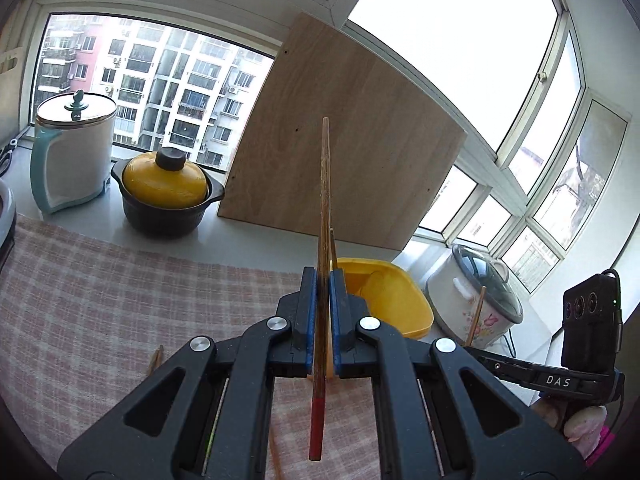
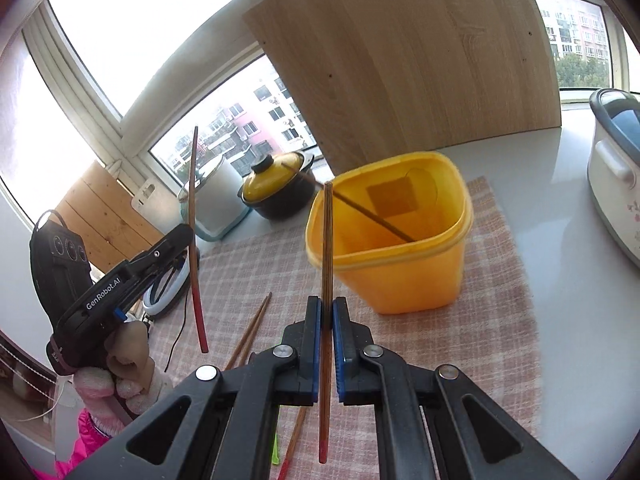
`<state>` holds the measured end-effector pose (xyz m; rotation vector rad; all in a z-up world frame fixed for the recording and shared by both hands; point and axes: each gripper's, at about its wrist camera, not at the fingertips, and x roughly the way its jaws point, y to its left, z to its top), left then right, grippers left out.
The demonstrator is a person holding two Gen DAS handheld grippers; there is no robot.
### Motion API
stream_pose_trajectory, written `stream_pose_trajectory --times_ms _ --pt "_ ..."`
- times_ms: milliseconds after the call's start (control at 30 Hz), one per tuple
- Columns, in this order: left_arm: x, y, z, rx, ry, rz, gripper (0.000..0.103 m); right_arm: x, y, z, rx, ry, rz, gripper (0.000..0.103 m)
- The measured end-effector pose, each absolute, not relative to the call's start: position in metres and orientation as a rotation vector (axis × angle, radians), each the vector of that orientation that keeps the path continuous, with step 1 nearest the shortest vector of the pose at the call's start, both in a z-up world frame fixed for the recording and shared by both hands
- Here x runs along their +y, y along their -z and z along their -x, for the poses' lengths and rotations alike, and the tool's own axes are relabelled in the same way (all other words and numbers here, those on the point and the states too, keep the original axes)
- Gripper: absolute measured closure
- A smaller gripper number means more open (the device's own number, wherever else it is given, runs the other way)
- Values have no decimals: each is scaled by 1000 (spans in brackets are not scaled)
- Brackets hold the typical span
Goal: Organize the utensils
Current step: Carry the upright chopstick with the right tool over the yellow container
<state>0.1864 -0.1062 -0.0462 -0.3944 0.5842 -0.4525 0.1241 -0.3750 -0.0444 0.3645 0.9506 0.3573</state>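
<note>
I have both grippers clamped, each on one chopstick. The left gripper (image 1: 323,280) pinches its chopstick (image 1: 323,208) about mid-length, red end (image 1: 316,428) hanging toward the camera and the plain tip standing up against the wooden board (image 1: 344,132). The right gripper (image 2: 327,312) holds its own chopstick (image 2: 327,248) the same way, tip just short of the rim of the yellow bin (image 2: 396,240), which sits on the checked cloth (image 2: 492,320) and already contains one dark stick (image 2: 372,212). Further chopsticks (image 2: 250,332) lie loose on the cloth, not yet collected. Risks as I judge them: each stick is held by a narrow pinch on a smooth round shaft, so it could pivot or slide out during the carry; a long overhanging tip could catch the bin's rim and tip the light container; releasing off-centre would send the stick onto the cloth or countertop; with both hands converging on one opening, the two sticks could foul each other.
</note>
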Motion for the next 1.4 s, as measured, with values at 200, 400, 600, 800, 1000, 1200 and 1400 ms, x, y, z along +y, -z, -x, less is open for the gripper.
stream_pose_trajectory --times_ms 200,400,600,800,1000,1200,1400 --pt "-131 34 -202 535 435 396 99 -401 16 -136 872 -348 -361 100" --pt "-166 28 -216 498 415 328 99 -420 -7 -153 808 -347 -363 100" --pt "-194 28 -233 479 415 291 99 -425 -28 -174 752 -349 -339 100" --pt "-208 31 -247 474 414 299 99 -425 -44 -191 698 -339 -300 100" --pt "-211 36 -255 469 411 316 99 -421 -45 -208 669 -301 -248 100" --pt "-212 51 -263 497 392 317 99 -421 -26 -228 696 -265 -246 100" --pt "-211 60 -262 530 380 291 99 -418 -4 -235 737 -263 -236 100"
